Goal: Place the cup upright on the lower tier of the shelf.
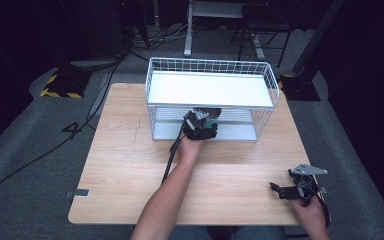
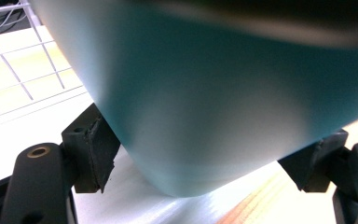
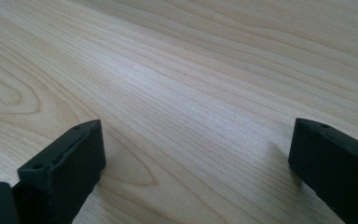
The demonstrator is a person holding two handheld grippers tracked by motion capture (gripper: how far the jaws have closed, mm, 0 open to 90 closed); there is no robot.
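Left arm: stretched forward over the table, forearm bare.
Left gripper (image 1: pixel 203 120): jaws clamped on a teal object held between them.
Right gripper (image 1: pixel 300 184): low near the person, jaws spread apart, nothing between them.

A recording lab or studio is suggested rather than a home. A plain wooden table (image 1: pixel 130 165) is set on grey carpet (image 1: pixel 25 165), surrounded by darkness. Black cables (image 1: pixel 87 120) are trailed across the floor, a yellow-and-black striped base (image 1: pixel 60 85) is seen at the left, and what may be desk legs (image 1: pixel 187 35) stand behind.
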